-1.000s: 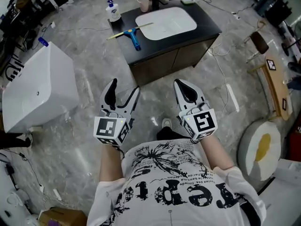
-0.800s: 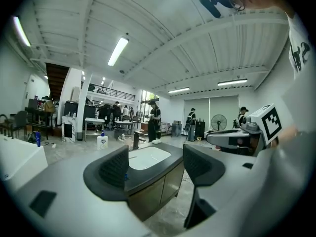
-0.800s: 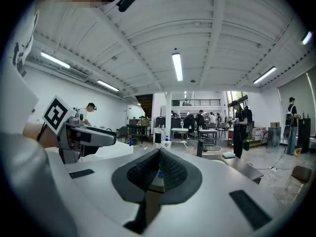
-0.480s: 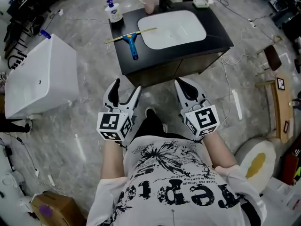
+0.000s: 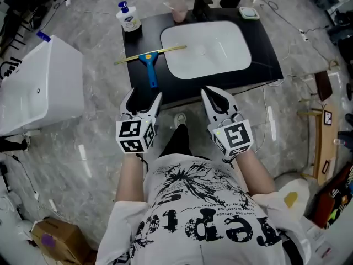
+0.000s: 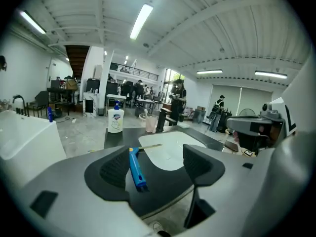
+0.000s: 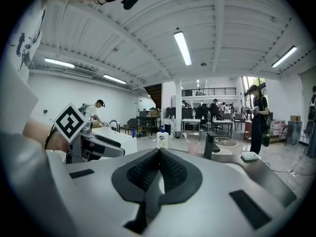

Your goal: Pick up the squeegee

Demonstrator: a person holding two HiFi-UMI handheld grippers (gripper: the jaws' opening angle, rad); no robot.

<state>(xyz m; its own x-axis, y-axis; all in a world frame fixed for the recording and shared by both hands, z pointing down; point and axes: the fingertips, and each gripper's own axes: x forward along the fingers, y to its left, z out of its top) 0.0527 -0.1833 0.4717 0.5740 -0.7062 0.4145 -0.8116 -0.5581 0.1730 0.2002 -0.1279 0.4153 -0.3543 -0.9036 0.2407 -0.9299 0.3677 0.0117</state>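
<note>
Squeegee (image 5: 149, 59) on black counter (image 5: 263, 48), marbled grey floor (image 5: 99, 142)

On my head view the left claw (image 5: 143, 96) covers the near left edge of the tabletop (image 5: 259, 48), so I cannot see that corner. The white tub (image 5: 38, 87) is cut off by the picture's left edge. In the left gripper view the left half of the squeegee (image 6: 136, 168) blade sits behind the left pad. The print on the soap bottle (image 6: 115, 121) is too small for me to read, and the people (image 6: 177, 95) far back are too small to make out. In the right gripper view the right claw (image 7: 159, 171) hides the squeegee entirely from me.
</note>
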